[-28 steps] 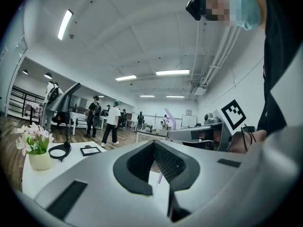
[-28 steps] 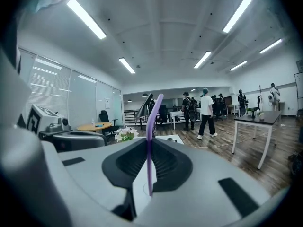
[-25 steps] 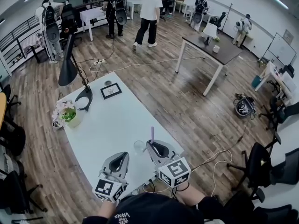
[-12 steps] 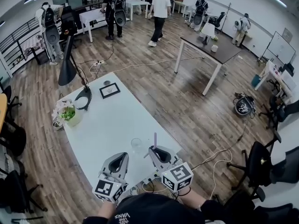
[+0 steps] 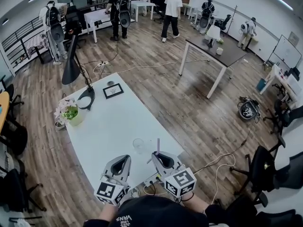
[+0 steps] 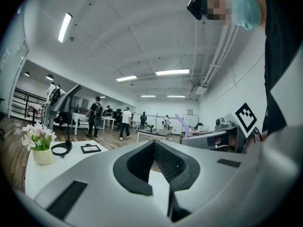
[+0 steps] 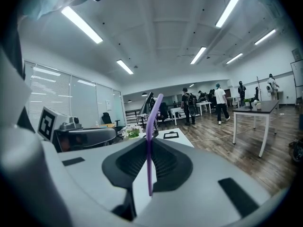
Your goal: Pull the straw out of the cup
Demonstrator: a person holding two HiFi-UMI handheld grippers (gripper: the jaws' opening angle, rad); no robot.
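On the white table (image 5: 104, 126) a clear empty cup (image 5: 138, 145) stands near the front edge. A purple straw (image 5: 158, 144) is upright just right of the cup and outside it, with my right gripper (image 5: 157, 154) shut on it. In the right gripper view the straw (image 7: 149, 141) runs up between the pads of that gripper (image 7: 149, 148) and bends at its top. My left gripper (image 5: 124, 158) hovers left of the cup and nearer me. Its pads meet with nothing between them in the left gripper view (image 6: 154, 144). That view also shows the straw (image 6: 182, 125).
At the table's far end are a black desk lamp (image 5: 72, 70), a flower pot (image 5: 71, 113) and a small framed picture (image 5: 113, 91). Cables (image 5: 151, 187) hang at the near edge. A dark table (image 5: 222, 48) and several people stand beyond; office chairs (image 5: 265, 167) sit to the right.
My right gripper has drawn back toward me with the straw, so the straw now stands farther from the cup. The left gripper has barely moved.
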